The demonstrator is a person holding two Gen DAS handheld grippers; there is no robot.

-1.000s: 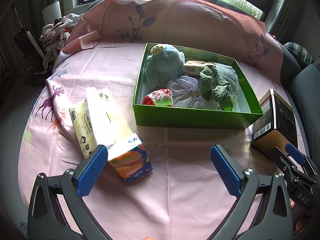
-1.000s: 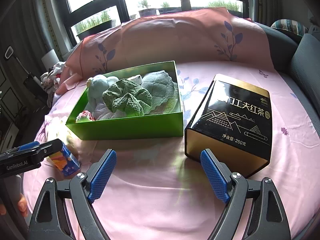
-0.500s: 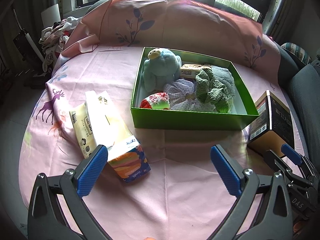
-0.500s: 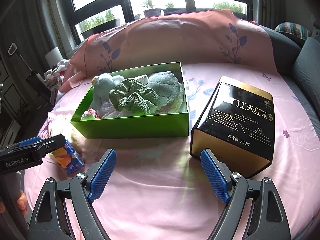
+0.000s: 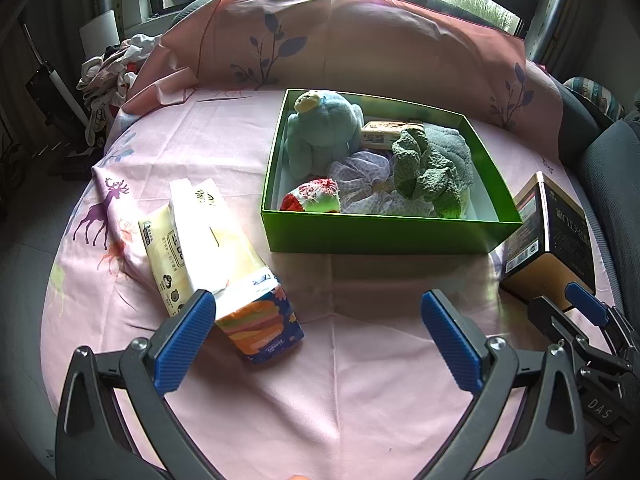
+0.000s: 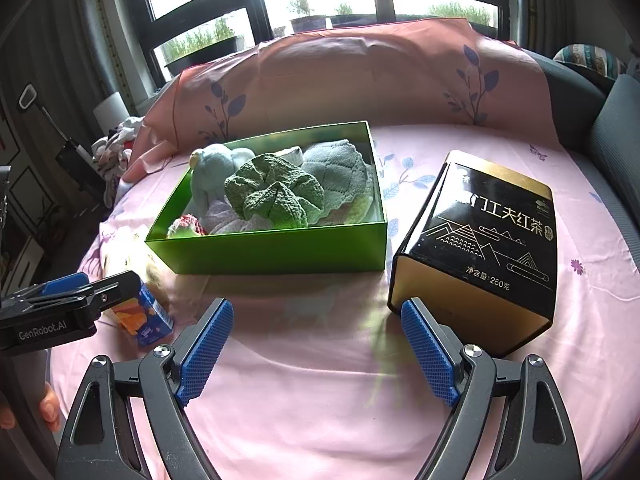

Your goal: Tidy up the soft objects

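While both jaws gape with nothing between them, left hand-held gripper (image 5: 316,336) and right hand-held gripper (image 6: 318,350) hover over pink sheet (image 5: 360,380). Beyond: green box (image 5: 392,236) holding blue plush toy (image 5: 320,132), green cloth (image 5: 428,168); tissue packs (image 5: 208,244) left, black tea box (image 6: 484,252) right.

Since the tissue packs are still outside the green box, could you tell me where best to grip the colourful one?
Probably across its two long sides near the striped end, coming from above with the open left gripper. The colourful tissue pack lies flat, and that end faces the gripper.
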